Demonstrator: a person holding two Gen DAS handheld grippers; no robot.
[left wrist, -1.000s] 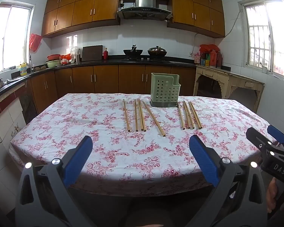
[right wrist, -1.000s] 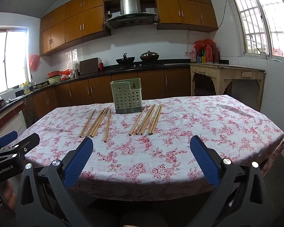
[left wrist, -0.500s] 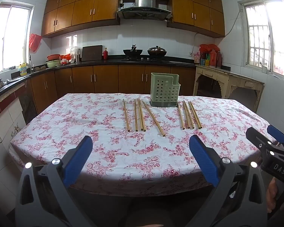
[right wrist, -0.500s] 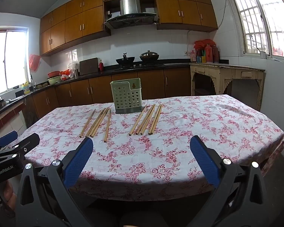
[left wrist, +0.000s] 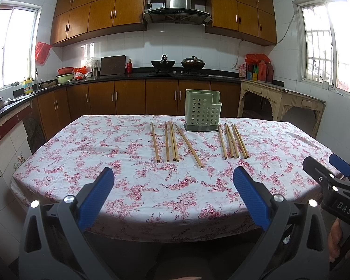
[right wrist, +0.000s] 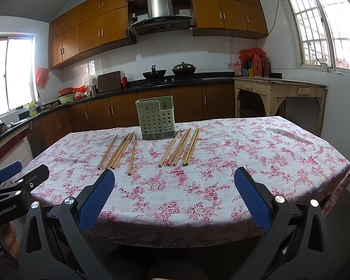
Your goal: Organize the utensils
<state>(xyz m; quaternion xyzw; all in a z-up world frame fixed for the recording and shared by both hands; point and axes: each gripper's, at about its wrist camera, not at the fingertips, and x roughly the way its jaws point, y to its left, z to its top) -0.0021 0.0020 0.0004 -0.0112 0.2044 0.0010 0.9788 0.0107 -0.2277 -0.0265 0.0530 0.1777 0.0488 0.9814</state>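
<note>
L tongs and R tongs: both spread wide, nothing gripped, held off the near edge of the surface w/ floral cloth. Green perforated utensil holder stands upright at far centre. Chopsticks lie flat in 2 groups: left group and right group, either side of and just in front of holder.
</note>
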